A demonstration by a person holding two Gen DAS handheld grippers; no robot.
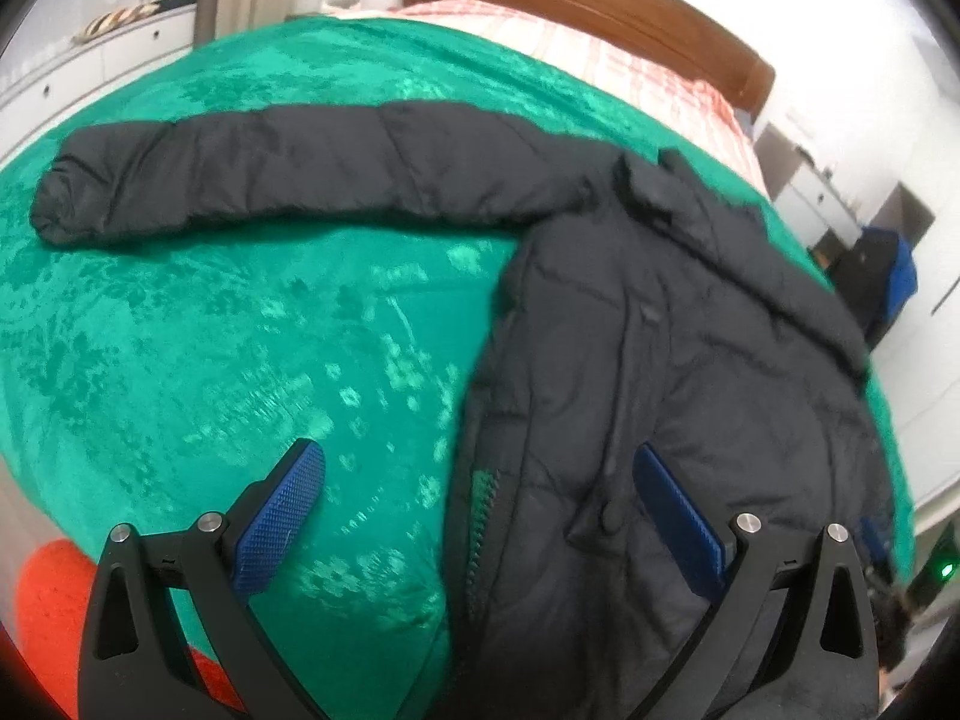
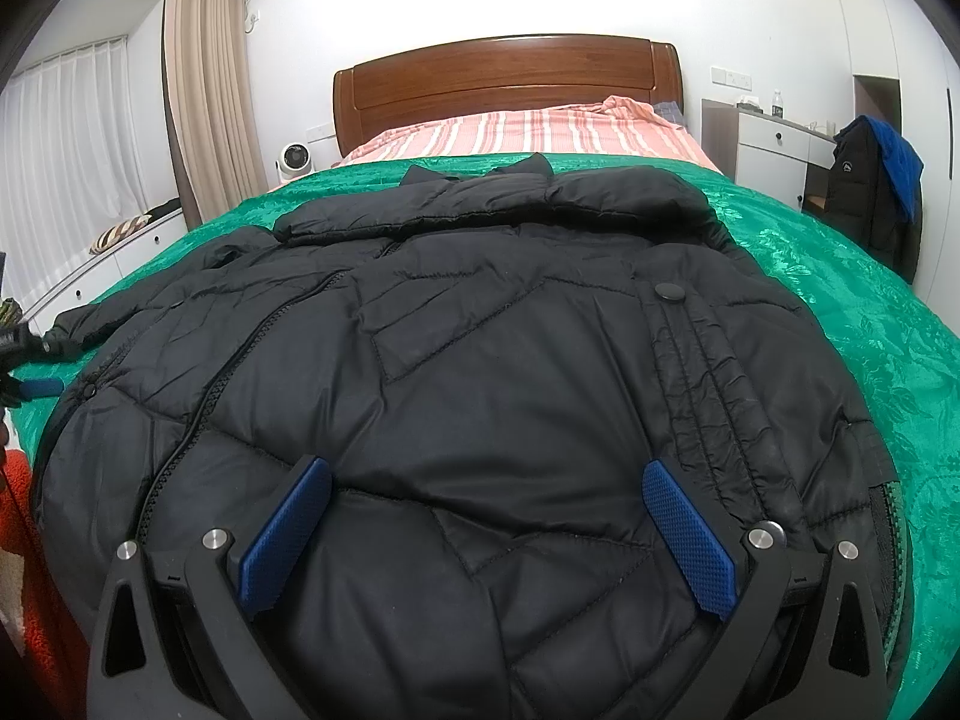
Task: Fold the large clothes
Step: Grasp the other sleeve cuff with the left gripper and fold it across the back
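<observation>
A black puffer jacket (image 2: pixel 492 372) lies front up on the green bedspread (image 2: pixel 840 300), collar toward the headboard. In the left wrist view its body (image 1: pixel 672 372) fills the right side and one sleeve (image 1: pixel 270 180) stretches straight out to the left. My left gripper (image 1: pixel 480 468) is open above the jacket's left edge, one pad over the green cover, the other over black fabric. My right gripper (image 2: pixel 486 480) is open over the jacket's lower front, holding nothing. The left gripper's blue tip (image 2: pixel 42 387) shows at the far left of the right wrist view.
A wooden headboard (image 2: pixel 510 78) and a striped pink sheet (image 2: pixel 528 132) lie beyond the green cover. A white nightstand (image 2: pixel 774 144) and a chair with dark and blue clothes (image 2: pixel 876 180) stand right. Orange fabric (image 1: pixel 54 618) sits at the near left; curtains (image 2: pixel 204 90) hang left.
</observation>
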